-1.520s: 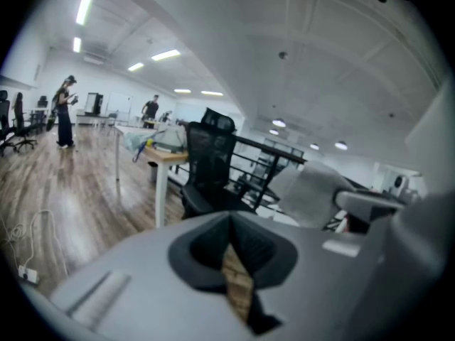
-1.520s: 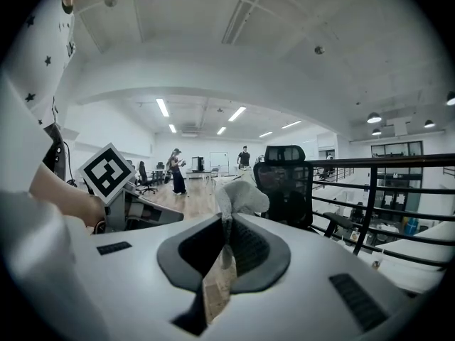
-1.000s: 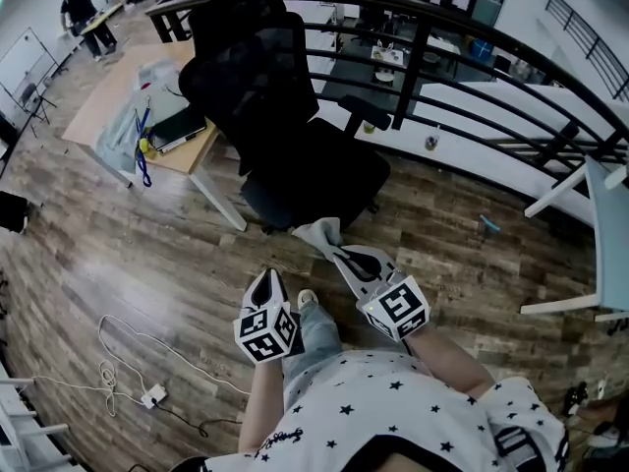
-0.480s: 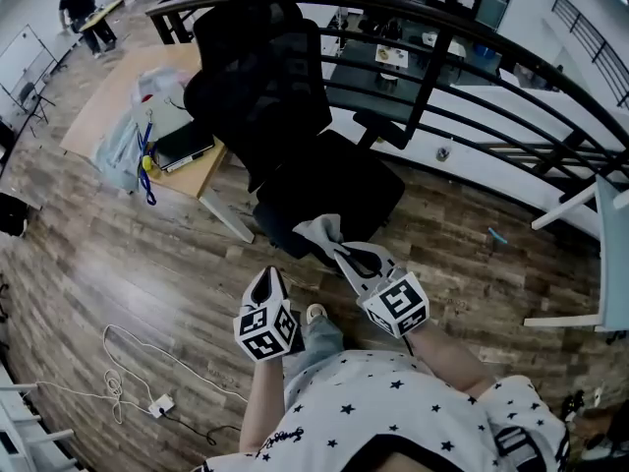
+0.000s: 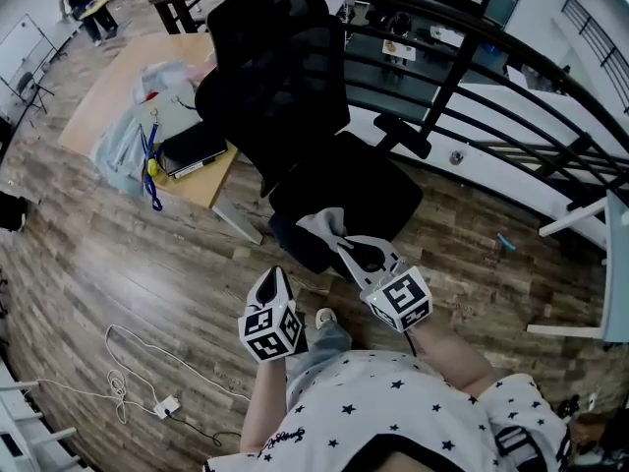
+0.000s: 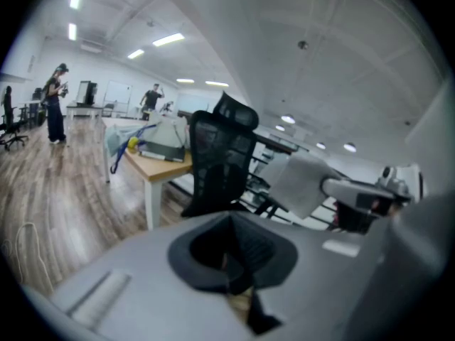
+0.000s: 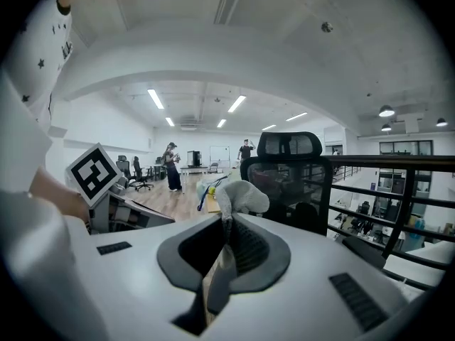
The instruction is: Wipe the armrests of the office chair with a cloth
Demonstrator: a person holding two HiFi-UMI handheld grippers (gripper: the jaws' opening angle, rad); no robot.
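The black office chair (image 5: pixel 295 116) stands in front of me, its back to the upper left and its seat (image 5: pixel 364 190) toward me. One armrest (image 5: pixel 405 136) sticks out on its right side. My right gripper (image 5: pixel 341 247) is shut on a grey cloth (image 5: pixel 322 224), which hangs over the seat's near edge. In the right gripper view the cloth (image 7: pixel 240 196) bunches at the jaw tips in front of the chair (image 7: pixel 288 180). My left gripper (image 5: pixel 275 281) is lower left of the chair, shut on nothing. It sees the chair (image 6: pixel 220 158) and the cloth (image 6: pixel 302 183).
A wooden desk (image 5: pixel 118 87) with a bag, a lanyard and a dark notebook stands left of the chair. A black railing (image 5: pixel 472 42) curves behind it. A white cable and power strip (image 5: pixel 162 403) lie on the floor at lower left. White table legs (image 5: pixel 575 219) are at right.
The chair has come nearer and sits lower in the head view. Both grippers keep their pose, the cloth still in the right one.
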